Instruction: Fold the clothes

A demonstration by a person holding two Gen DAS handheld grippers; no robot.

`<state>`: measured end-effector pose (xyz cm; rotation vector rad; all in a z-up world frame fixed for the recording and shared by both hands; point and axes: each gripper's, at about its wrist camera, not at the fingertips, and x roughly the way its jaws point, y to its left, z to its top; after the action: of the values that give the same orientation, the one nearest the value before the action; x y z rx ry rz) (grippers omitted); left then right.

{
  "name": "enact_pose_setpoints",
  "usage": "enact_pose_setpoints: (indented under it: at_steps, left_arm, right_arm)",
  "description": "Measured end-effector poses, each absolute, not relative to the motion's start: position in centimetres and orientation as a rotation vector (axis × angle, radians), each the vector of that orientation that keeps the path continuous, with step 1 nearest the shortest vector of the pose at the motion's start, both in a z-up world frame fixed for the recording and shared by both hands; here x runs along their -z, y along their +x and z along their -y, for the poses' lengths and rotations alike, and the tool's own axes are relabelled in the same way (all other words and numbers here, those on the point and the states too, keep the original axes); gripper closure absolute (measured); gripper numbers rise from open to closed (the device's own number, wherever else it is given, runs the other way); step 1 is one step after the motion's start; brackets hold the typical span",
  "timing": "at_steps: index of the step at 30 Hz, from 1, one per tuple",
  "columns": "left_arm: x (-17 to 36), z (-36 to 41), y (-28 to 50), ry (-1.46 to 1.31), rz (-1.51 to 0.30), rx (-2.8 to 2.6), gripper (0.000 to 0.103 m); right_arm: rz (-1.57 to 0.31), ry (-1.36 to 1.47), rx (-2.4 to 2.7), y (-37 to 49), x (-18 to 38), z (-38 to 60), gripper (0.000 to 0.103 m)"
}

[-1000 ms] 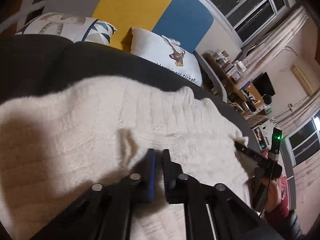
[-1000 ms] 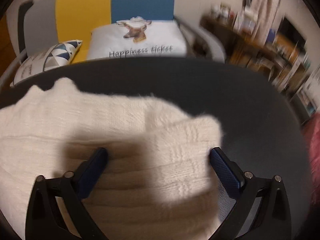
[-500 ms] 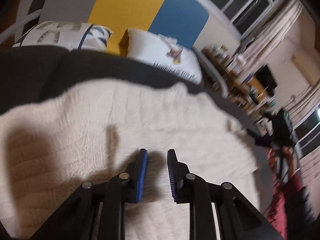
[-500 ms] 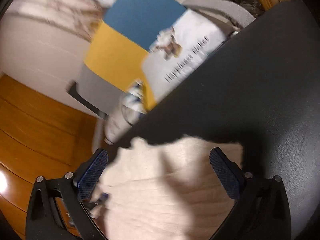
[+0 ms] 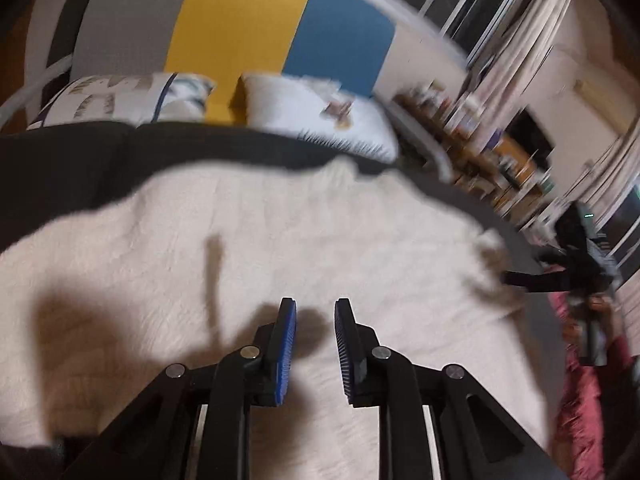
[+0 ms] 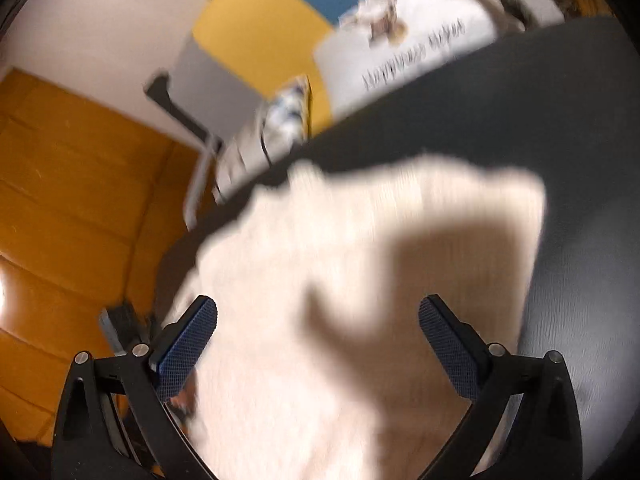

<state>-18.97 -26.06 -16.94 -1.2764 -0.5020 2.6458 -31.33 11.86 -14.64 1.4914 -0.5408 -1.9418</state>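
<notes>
A dark bed [image 5: 80, 168] fills the room's middle, two pillows [image 5: 316, 120] at its head against a headboard [image 5: 240, 20] panelled grey, yellow and blue. Beyond — dark windows [image 5: 452, 4] with pale curtains [image 5: 532, 28] and cluttered wooden shelves [image 5: 500, 156]. Glossy orange wood floor [image 6: 72, 208] lies beside the bed.

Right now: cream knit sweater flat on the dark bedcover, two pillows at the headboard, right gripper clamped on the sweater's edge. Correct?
Not quite. The right gripper is wide open with nothing between its blue pads; the right wrist view shows it above the cream knit sweater, not clamped on it. The rest stands: the sweater lies flat on the dark bedcover, with two pillows at the headboard.
</notes>
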Motion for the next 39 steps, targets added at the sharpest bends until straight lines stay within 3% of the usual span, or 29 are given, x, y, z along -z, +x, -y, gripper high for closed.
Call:
enact_pose_setpoints:
  at_steps: [5, 10, 14, 17, 25, 30, 31, 39]
  left_arm:
    - [17.2, 27.0, -19.1, -1.283, 0.554, -2.624, 0.085]
    - [15.6, 26.0, -18.3, -1.224, 0.539, -2.648, 0.082]
    - [17.2, 25.8, -18.5, -1.261, 0.469, -2.655, 0.083]
    - [17.3, 26.9, -18.5, -1.277, 0.578, -2.631, 0.085]
    - [15.2, 26.3, -14.8, -1.262, 0.564, -2.647, 0.081]
    - [17.3, 26.0, -13.6, -1.348, 0.450, -2.698, 0.083]
    - [17.0, 26.2, -13.3, -1.356, 0.475, -2.693, 0.082]
    - [13.8, 25.6, -7.7, -1.226, 0.530, -2.689, 0.080]
  right_arm:
    - [0.588, 1.431, 2.018, -29.3, 16.5, -14.3, 0.016]
    - [0.668, 1.374, 1.995, -28.1, 14.8, -14.2, 0.015]
    - [0.552, 1.450, 1.986, -27.2, 16.8, -12.0, 0.016]
    - [0.572, 1.395, 2.021, -26.9, 17.1, -12.1, 0.016]
    - [0.020, 1.278, 2.409, -24.8, 11.7, -4.5, 0.012]
    - [-0.191, 1.508, 2.448, -25.6, 16.9, -2.2, 0.010]
    - [-0.202, 1.508, 2.457, -25.4, 17.0, -2.0, 0.004]
    - [-0.205, 1.331, 2.522, -21.0, 14.0, 0.2, 0.004]
